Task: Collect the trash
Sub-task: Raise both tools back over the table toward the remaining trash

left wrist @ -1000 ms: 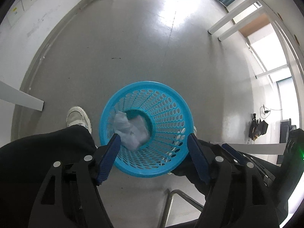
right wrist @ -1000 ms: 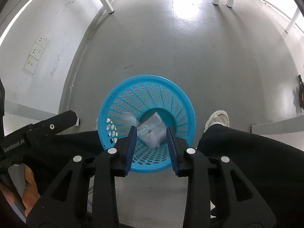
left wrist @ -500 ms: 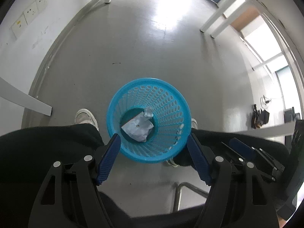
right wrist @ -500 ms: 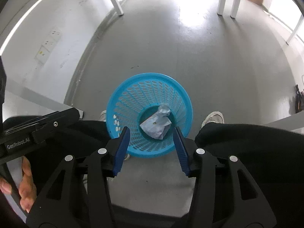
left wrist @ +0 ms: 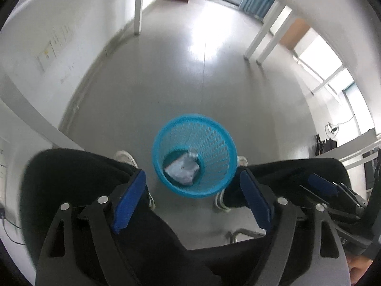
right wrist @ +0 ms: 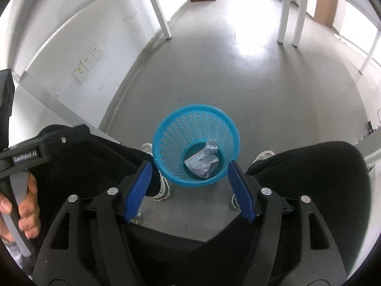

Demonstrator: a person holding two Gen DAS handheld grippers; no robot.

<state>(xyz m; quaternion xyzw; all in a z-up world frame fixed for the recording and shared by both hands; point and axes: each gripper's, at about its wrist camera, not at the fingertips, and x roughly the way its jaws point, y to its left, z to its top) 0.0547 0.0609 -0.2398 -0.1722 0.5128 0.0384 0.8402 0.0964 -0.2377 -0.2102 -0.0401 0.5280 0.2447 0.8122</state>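
A blue perforated basket (left wrist: 215,140) (right wrist: 190,124) stands on the grey floor between a seated person's feet. A crumpled silvery-white wrapper (left wrist: 182,166) (right wrist: 202,160) lies at its bottom. My left gripper (left wrist: 193,199) hangs well above the basket, its jaws opening, with nothing between the blue pads (left wrist: 129,199). My right gripper (right wrist: 189,188) is likewise high over the basket, its jaws still opening and empty, blue pads (right wrist: 240,190) wide apart. The left gripper's black body (right wrist: 26,157), held by a hand, shows at the left of the right wrist view.
The person's black-trousered knees (right wrist: 309,178) and white shoes (left wrist: 125,157) flank the basket. White table legs (right wrist: 287,9) stand farther off on the floor. A white wall with sockets (right wrist: 88,62) runs along the left. A metal chair frame (left wrist: 240,234) shows below.
The right jaws let go of the wrapper, which fell to the basket's bottom, and have kept widening. Both grippers rose away, so the basket looks smaller. The left jaws spread a little wider.
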